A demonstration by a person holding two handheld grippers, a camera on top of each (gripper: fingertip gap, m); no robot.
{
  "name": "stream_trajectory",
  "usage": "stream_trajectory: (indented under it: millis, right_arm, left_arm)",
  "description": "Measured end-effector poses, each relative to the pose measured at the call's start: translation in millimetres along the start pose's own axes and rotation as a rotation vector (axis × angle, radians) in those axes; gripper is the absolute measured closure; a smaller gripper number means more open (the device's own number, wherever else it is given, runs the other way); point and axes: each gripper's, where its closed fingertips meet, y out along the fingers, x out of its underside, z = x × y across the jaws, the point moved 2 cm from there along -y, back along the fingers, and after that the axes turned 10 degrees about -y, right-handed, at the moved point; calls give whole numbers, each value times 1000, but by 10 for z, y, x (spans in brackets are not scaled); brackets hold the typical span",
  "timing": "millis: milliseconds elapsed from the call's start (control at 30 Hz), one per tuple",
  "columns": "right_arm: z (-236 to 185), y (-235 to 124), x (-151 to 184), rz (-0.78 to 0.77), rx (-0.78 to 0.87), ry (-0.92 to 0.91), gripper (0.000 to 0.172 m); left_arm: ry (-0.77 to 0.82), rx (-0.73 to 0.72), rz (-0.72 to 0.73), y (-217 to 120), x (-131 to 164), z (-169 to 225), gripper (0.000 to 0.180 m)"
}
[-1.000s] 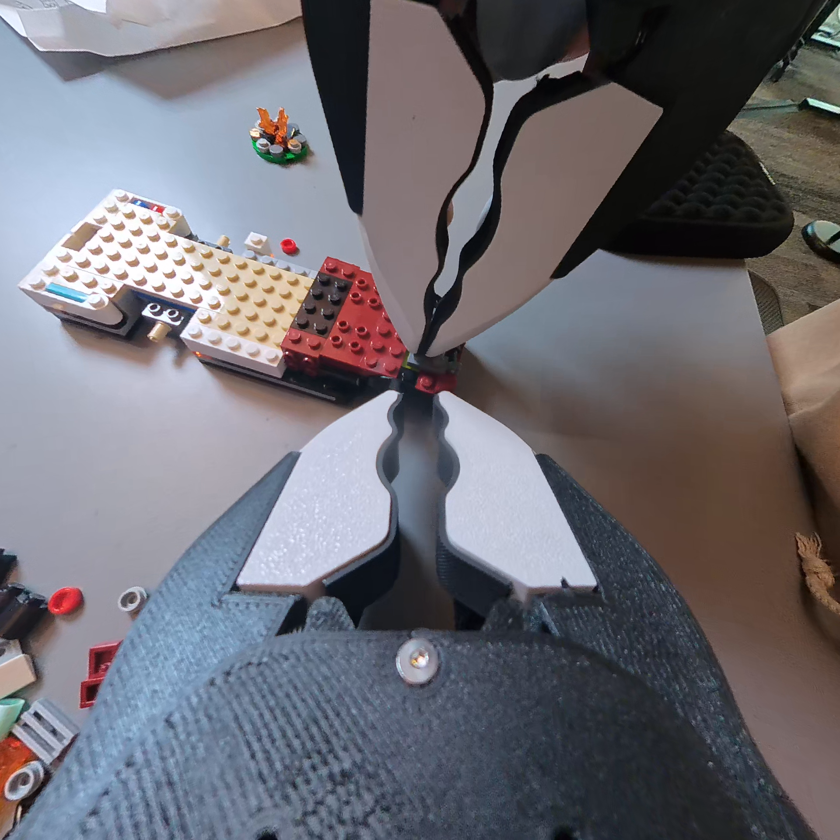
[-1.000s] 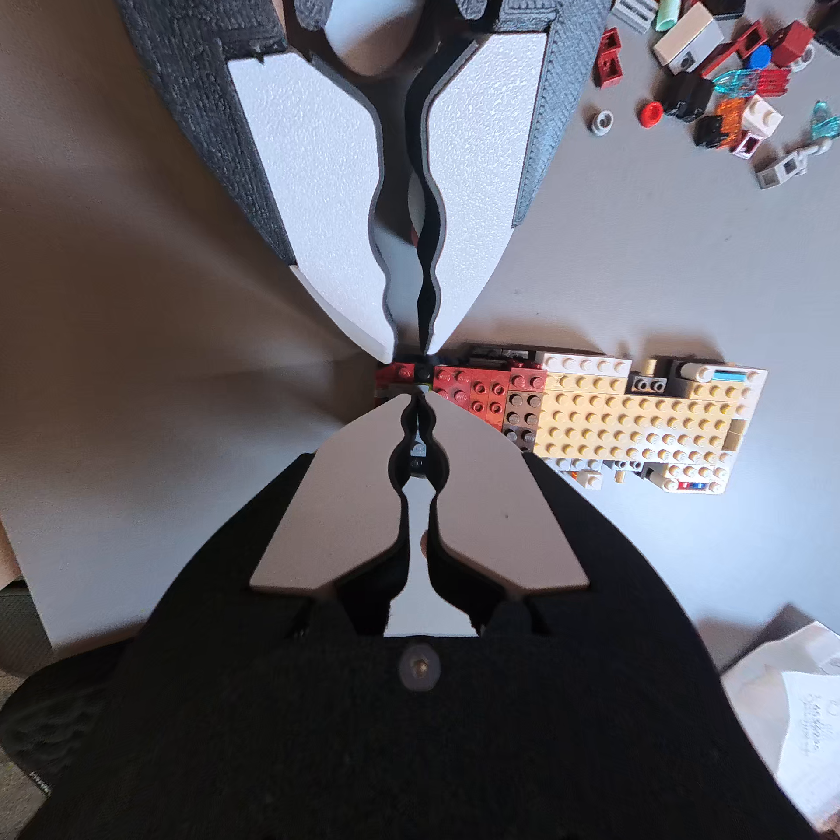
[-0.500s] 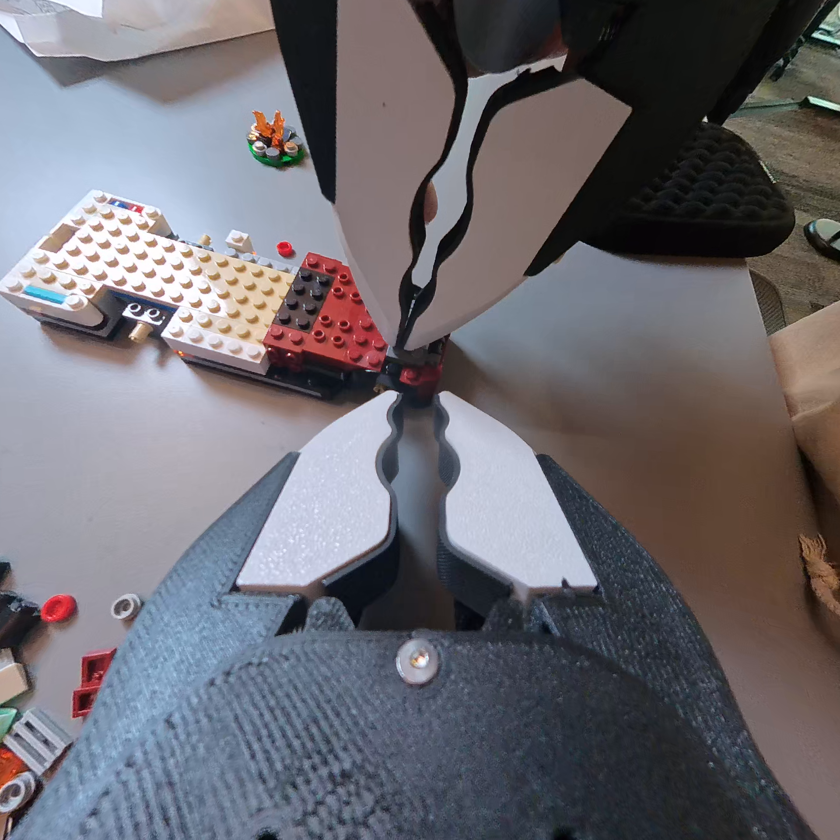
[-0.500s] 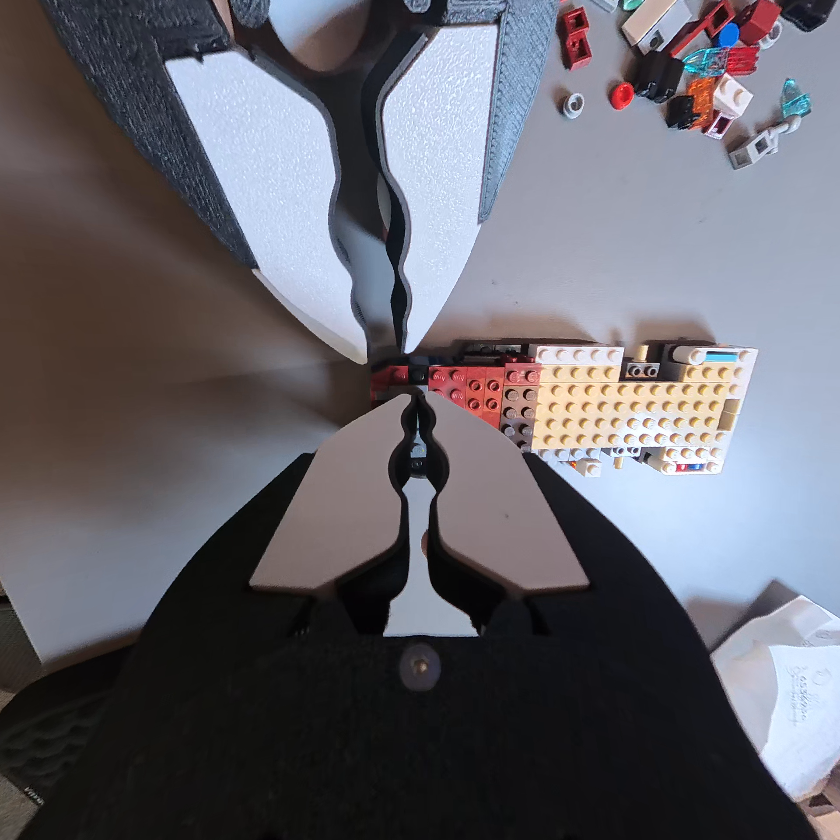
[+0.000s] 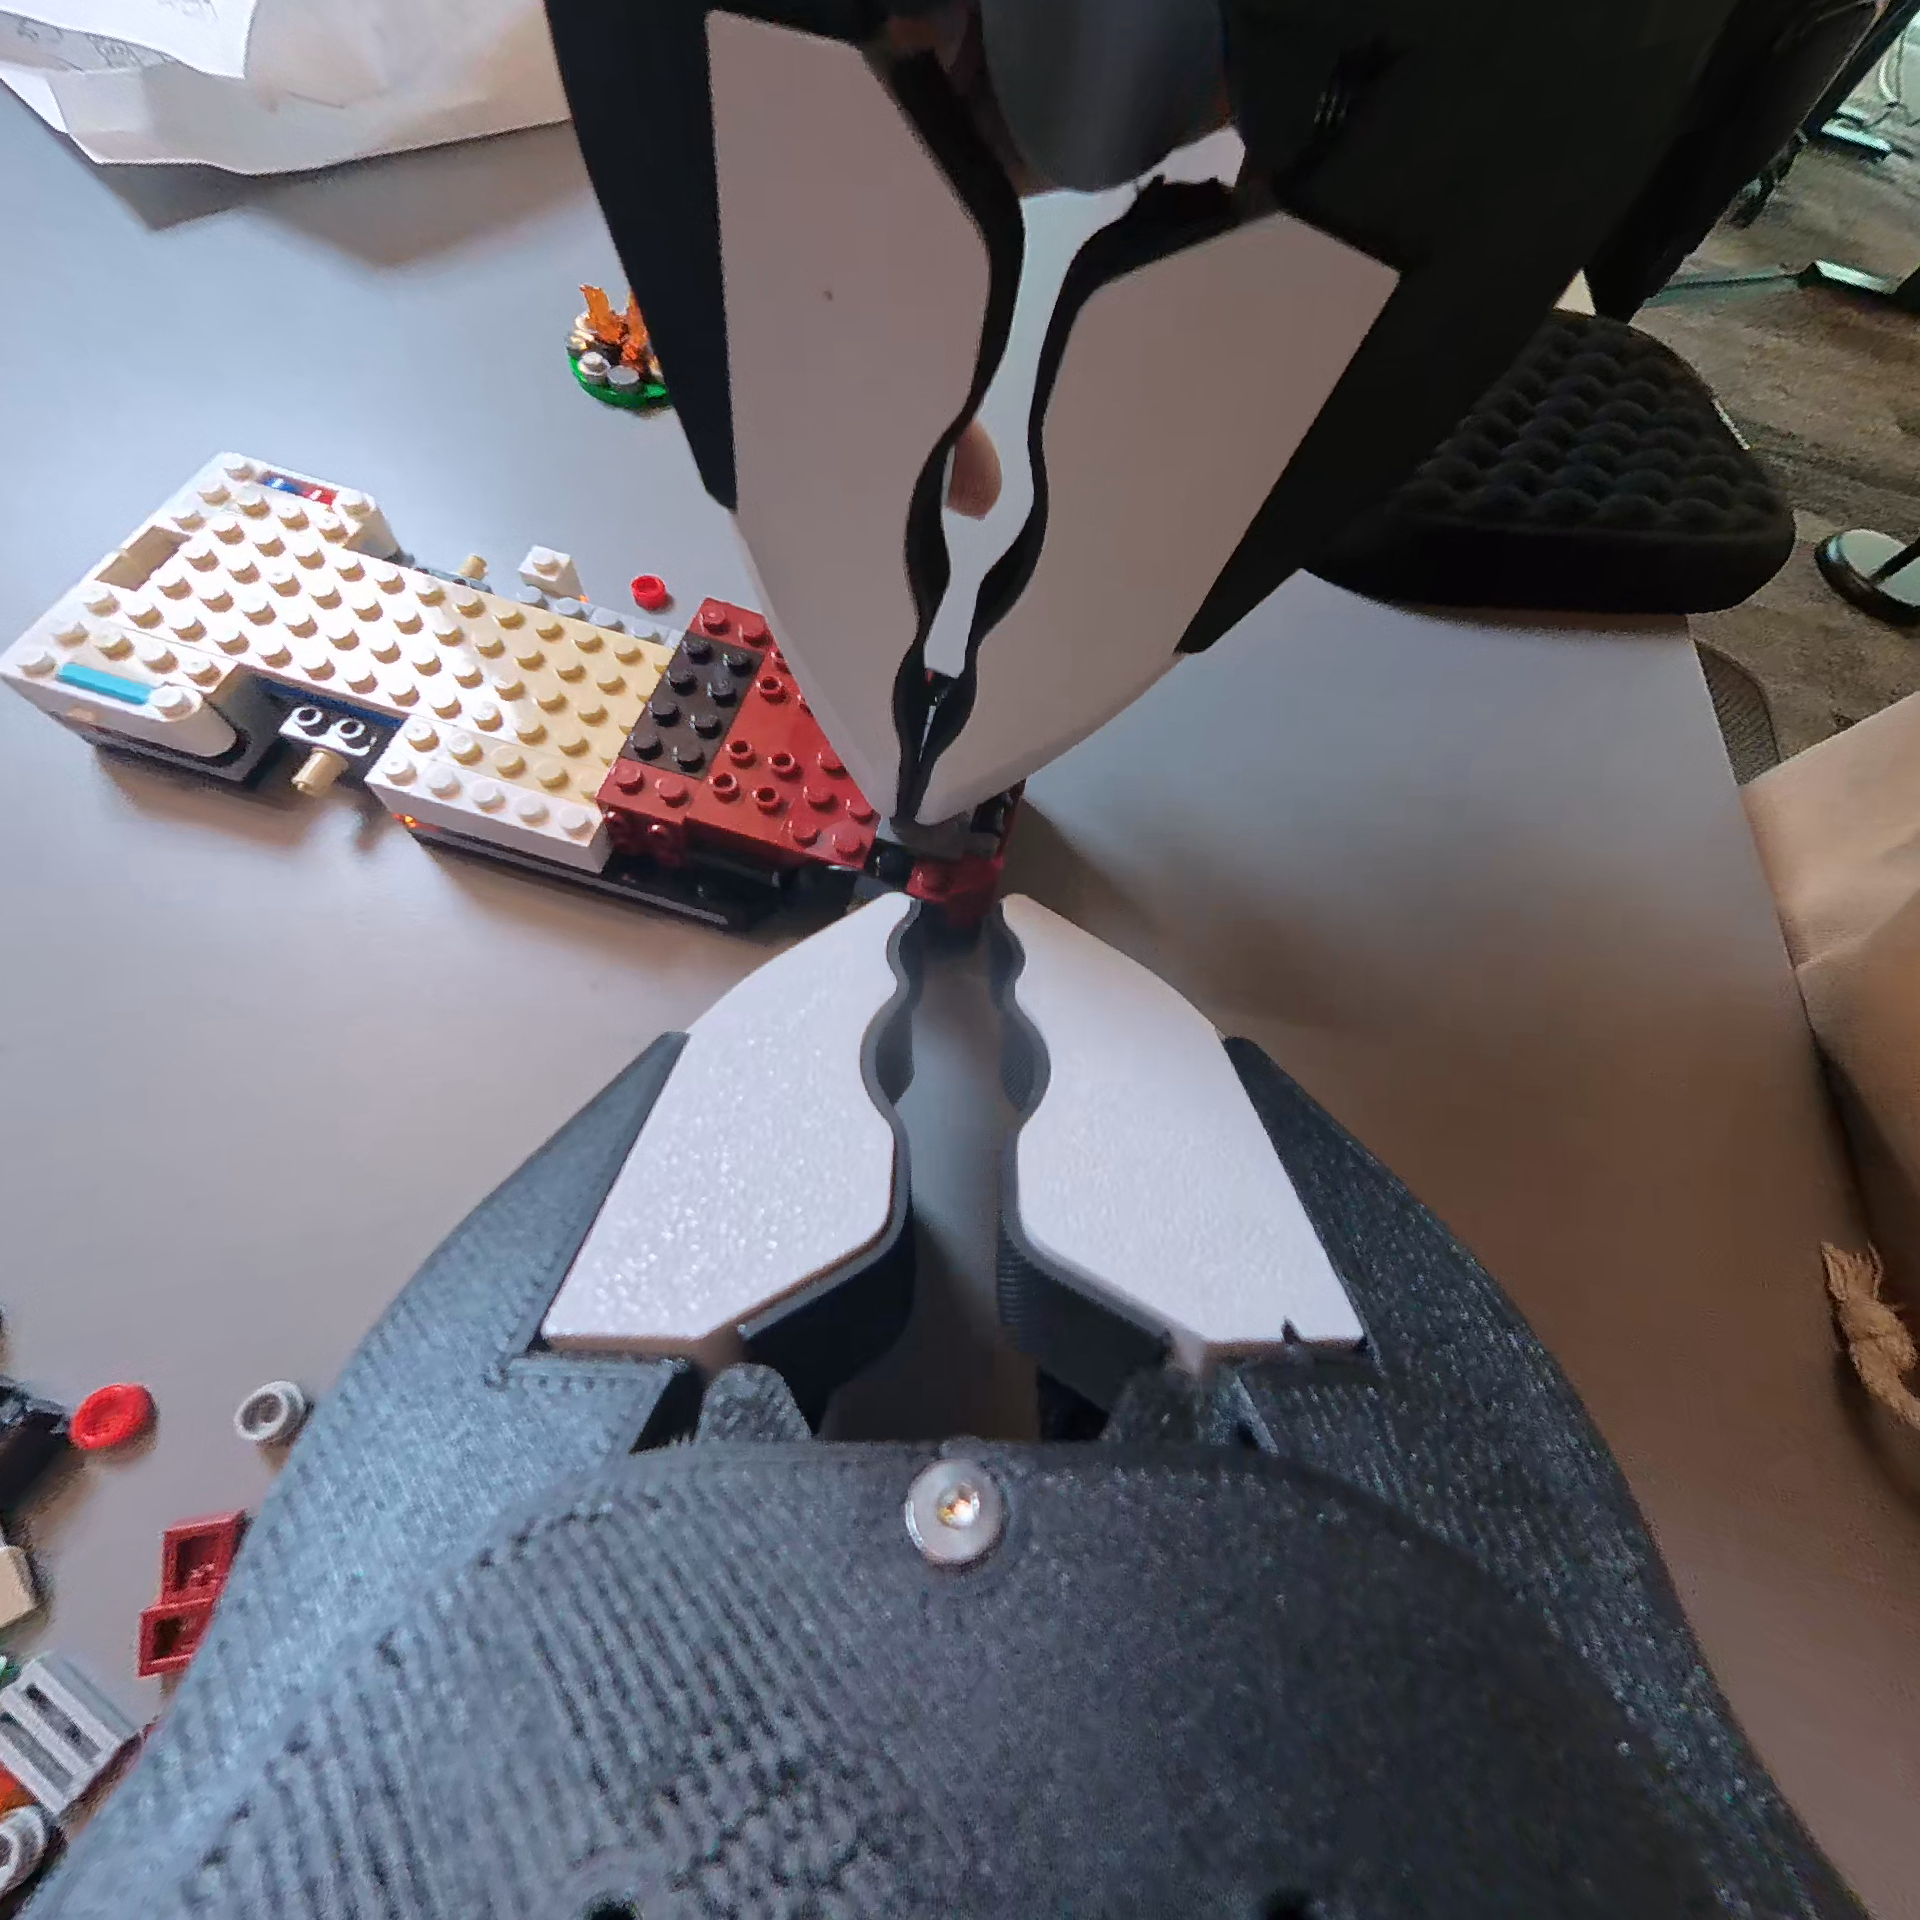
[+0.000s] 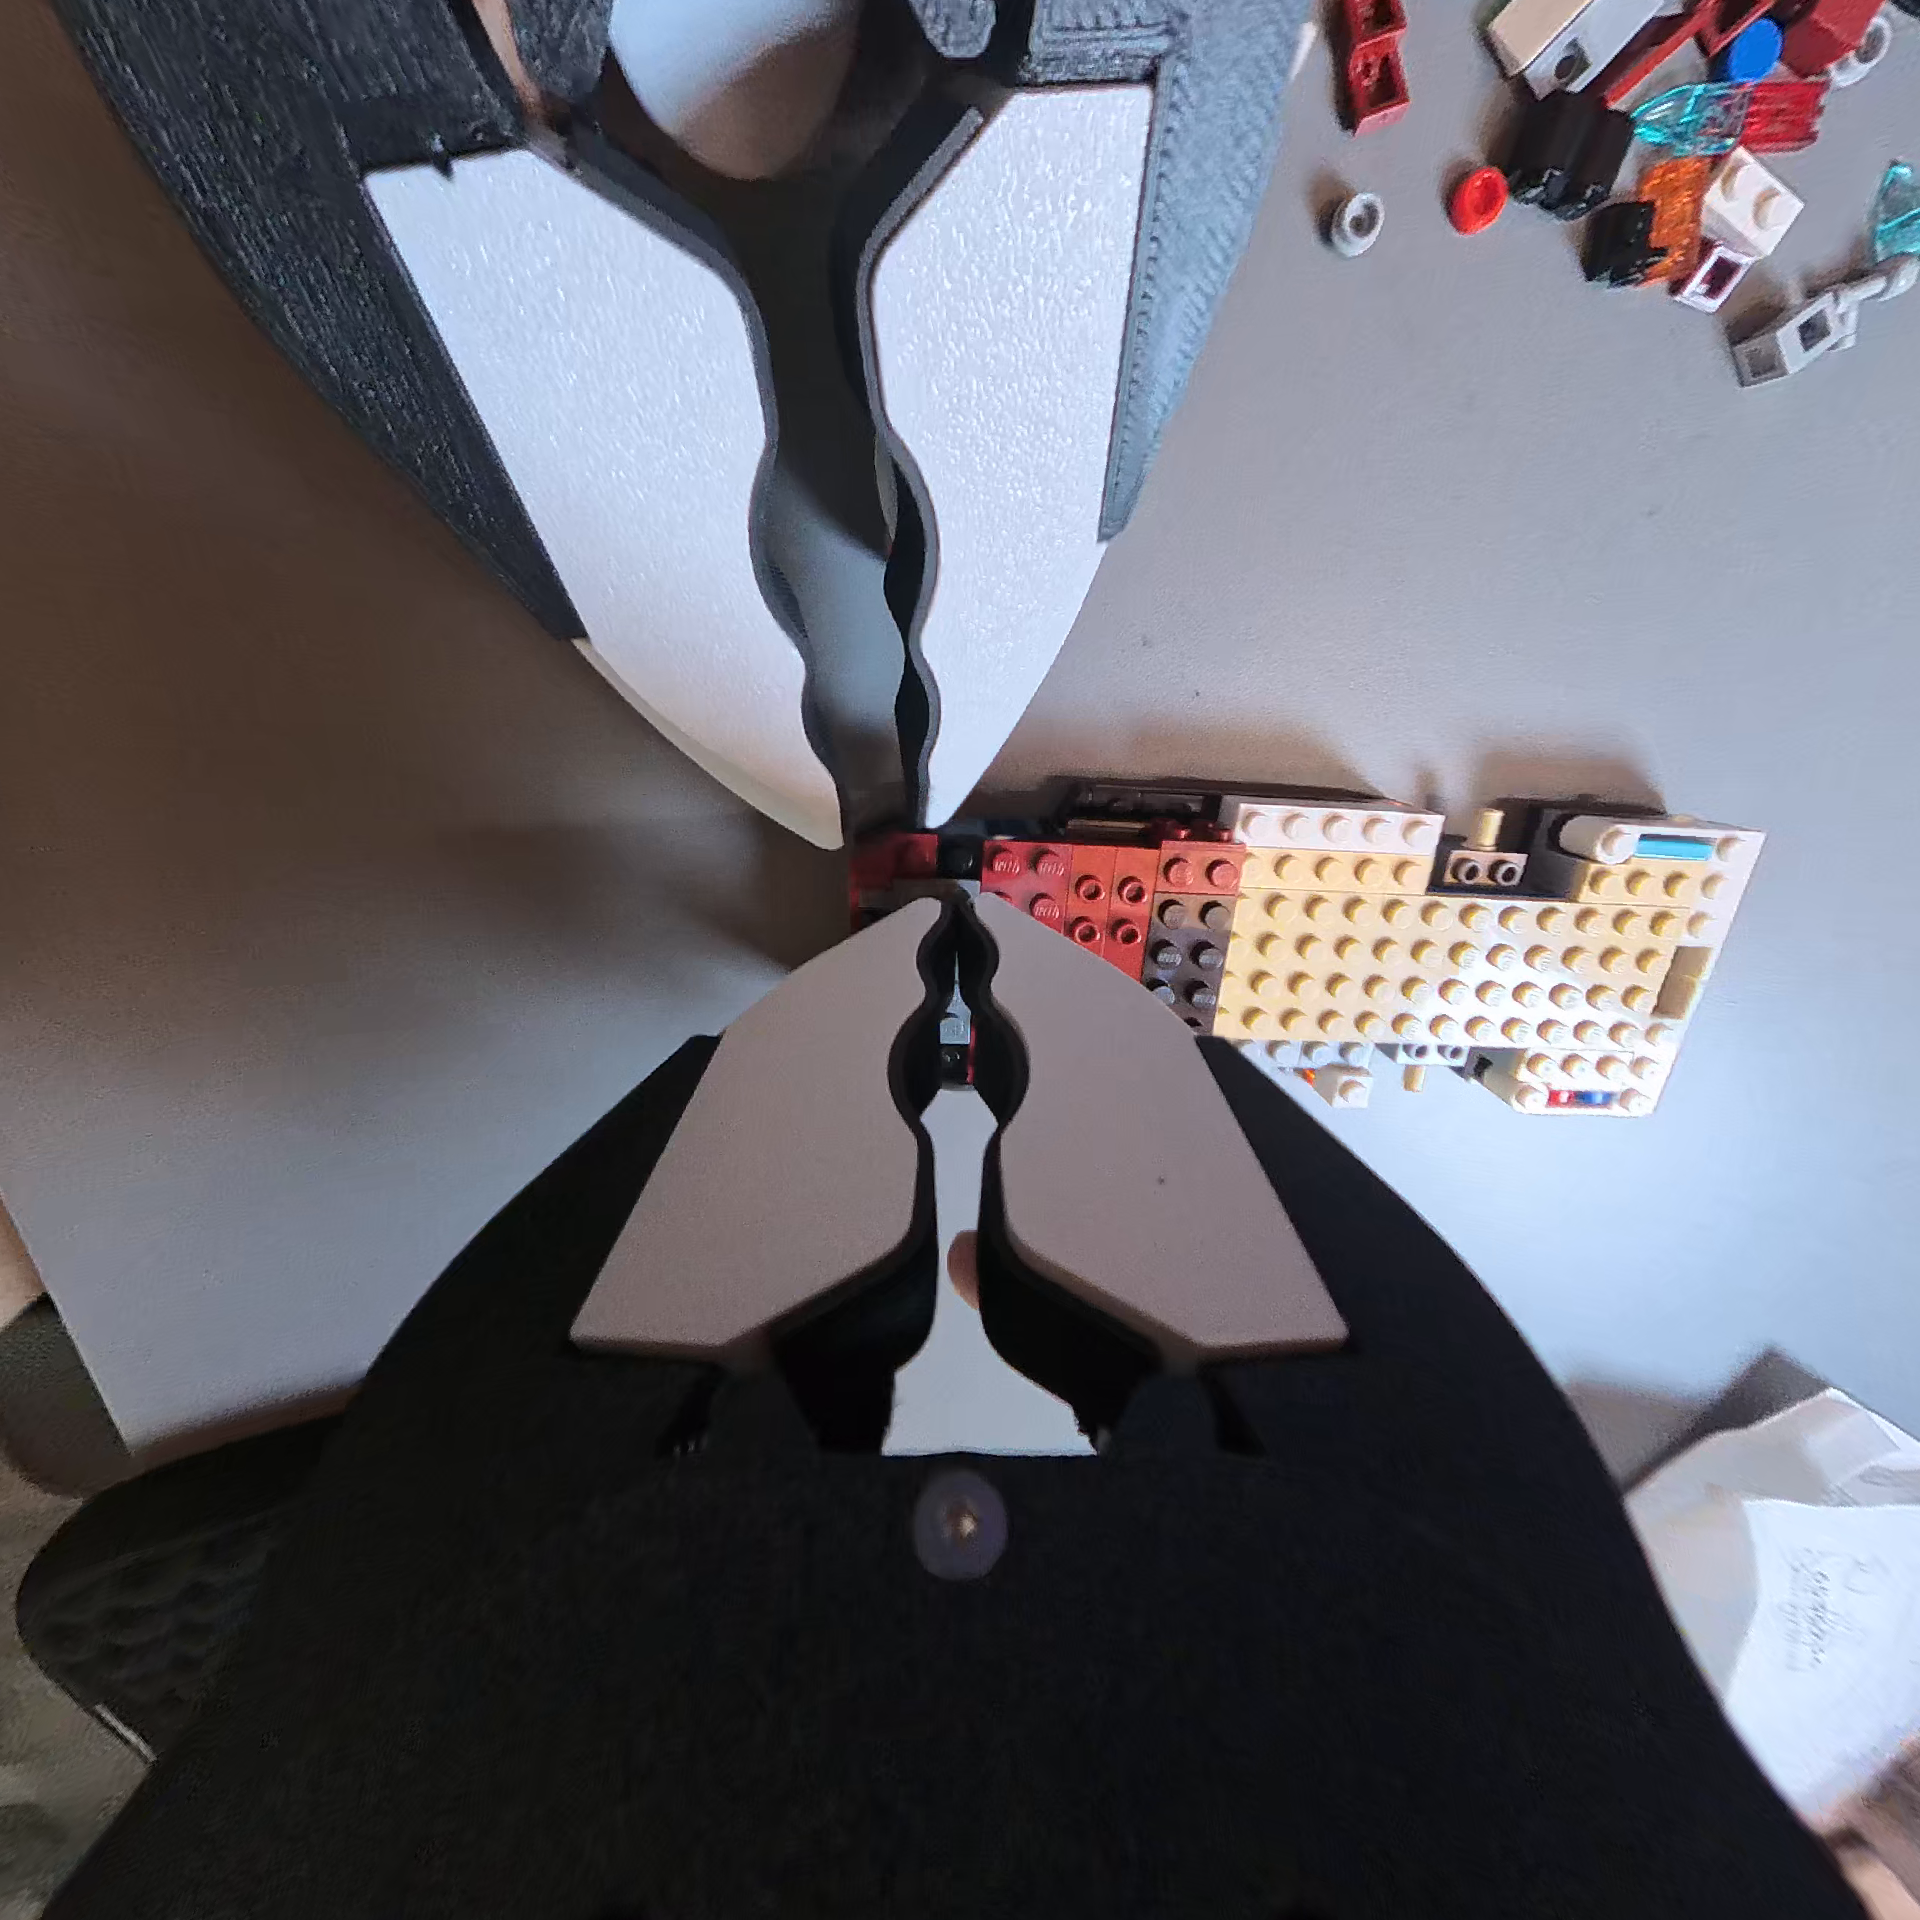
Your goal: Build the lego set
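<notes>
Grey and matte, the counter (image 5: 312,1039) carries everything, with a sheet of white paper (image 5: 260,73) at its far left corner. On it lies a long brick model (image 5: 416,665), tan and white studded plates along most of its length, a black patch, then a dark red nose (image 5: 769,769) that points to the right, towards both tools. The left hand-held gripper (image 5: 951,914), grey-black with white fingers, comes in from the near side; its jaws stand narrowly apart and grip the small dark red piece (image 5: 951,883) at the very tip of the nose. The right hand-held gripper (image 6: 954,914), black with white fingers, reaches in from the far side, and its fingertips are pinched together on a small grey piece (image 5: 925,826) sitting just on top of that same tip. The two pairs of fingertips almost meet over the nose. Loose bricks (image 6: 1662,156) lie scattered at the near left, among them a red round stud (image 5: 112,1415) and a grey ring (image 5: 272,1411). A little green disc with orange flames (image 5: 615,353) stands well apart on the far side of the model.
</notes>
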Motion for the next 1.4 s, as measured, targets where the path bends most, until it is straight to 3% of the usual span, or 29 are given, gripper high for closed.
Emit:
stream_trajectory:
  millis: [400,633,733,933,1400]
  right_arm:
    - [44,-99,56,231,40,145,165]
    - [-41,-253,50,424,128,65,162]
    - [-36,-169,2,394,173,63,172]
    - [-16,-10,12,307,92,111,172]
    - [-25,-12,31,151,92,73,171]
  left_arm:
    - [8,-20,49,-7,-90,-23,170]
    - [-47,-23,28,-49,-109,-80,168]
    - [-54,-22,-5,-42,-64,-115,167]
    - [-58,-19,-27,-7,-14,-111,164]
    - [-45,-14,-23,35,-12,-64,166]
